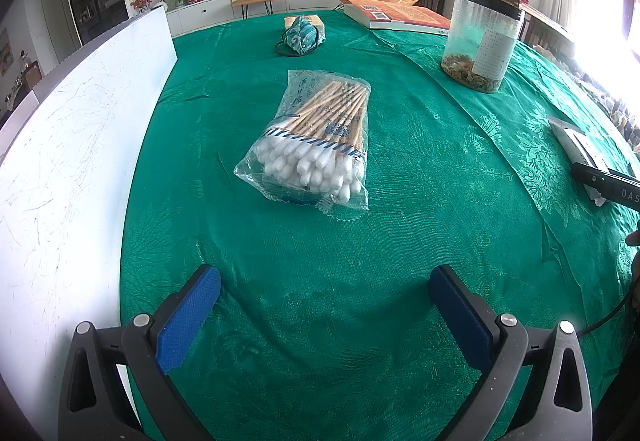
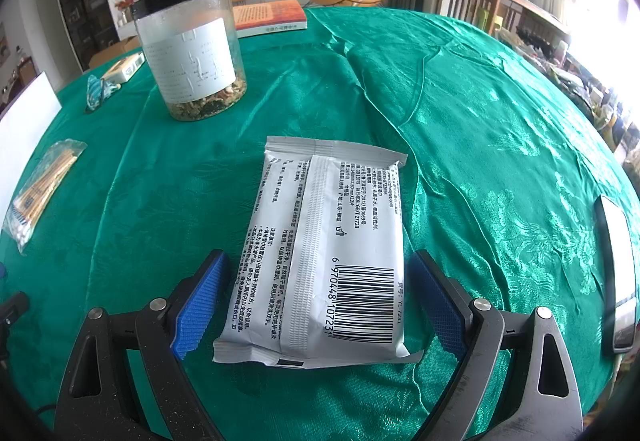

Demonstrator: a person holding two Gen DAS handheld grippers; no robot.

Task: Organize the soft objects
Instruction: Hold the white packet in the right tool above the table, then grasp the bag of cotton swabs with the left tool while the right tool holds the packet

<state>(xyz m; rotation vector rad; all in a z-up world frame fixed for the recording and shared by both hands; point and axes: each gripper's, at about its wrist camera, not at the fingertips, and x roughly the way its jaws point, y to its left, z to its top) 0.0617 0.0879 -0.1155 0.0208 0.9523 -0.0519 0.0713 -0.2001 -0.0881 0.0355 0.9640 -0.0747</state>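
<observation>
A clear bag of cotton swabs (image 1: pixel 310 139) lies on the green tablecloth (image 1: pixel 400 241), ahead of my left gripper (image 1: pixel 324 305), which is open and empty. The bag also shows in the right wrist view (image 2: pixel 40 189) at the far left. A white wet-wipe pack (image 2: pixel 320 253) with a barcode lies between the open fingers of my right gripper (image 2: pixel 320 297); the blue pads (image 2: pixel 202 305) stand on either side, apart from it. A small teal fabric pouch (image 1: pixel 302 35) lies farther back.
A white board (image 1: pixel 68 145) stands along the left. A clear jar with a black lid (image 1: pixel 480 41) and an orange book (image 1: pixel 396 15) sit at the back right. A small box (image 2: pixel 124 69) and a phone (image 2: pixel 618 273) lie on the cloth.
</observation>
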